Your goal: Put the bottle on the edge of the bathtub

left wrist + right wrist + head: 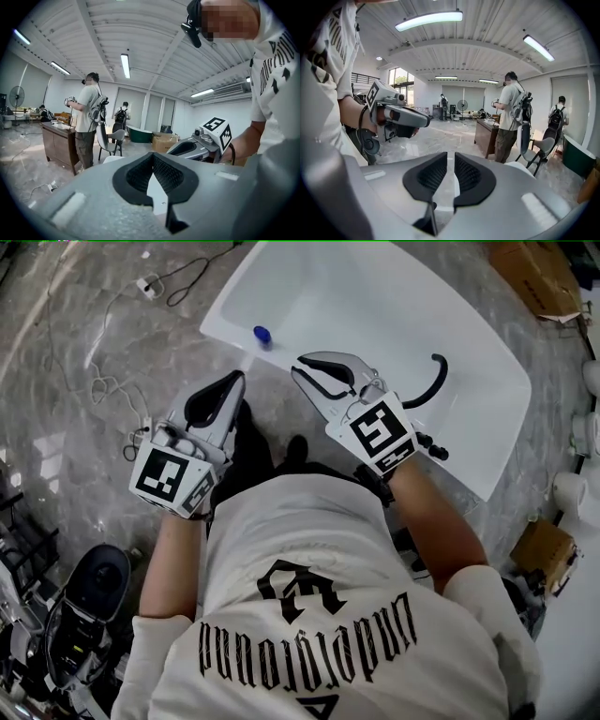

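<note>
The person point(309, 615) is standing at a white tub point(375, 306) and is holding both grippers up over its near side, well apart from each other. The left gripper point(236, 381) is hovering above the grey floor point(84, 427) just off the tub's near rim; its fingers point(138, 176) are meeting at the tips, leaving only a hollow behind them, and nothing is sitting in that hollow. The right gripper point(300, 369) is hovering over the rim itself, and its fingers point(468, 176) are standing a narrow slit apart, with nothing between them. The bottle point(262, 334) is sitting at the near edge of the tub, towards its left corner, just ahead of and between the two grippers, and neither one is touching it; from above only its blue cap is showing clearly. A black curved piece point(433, 381) is lying in the tub just beyond the right gripper. Cables point(103, 385) are trailing across the floor to the left. In the room behind, a second person point(508, 122) wearing a backpack is standing beside a wooden desk point(485, 131), near a chair point(534, 145).
</note>
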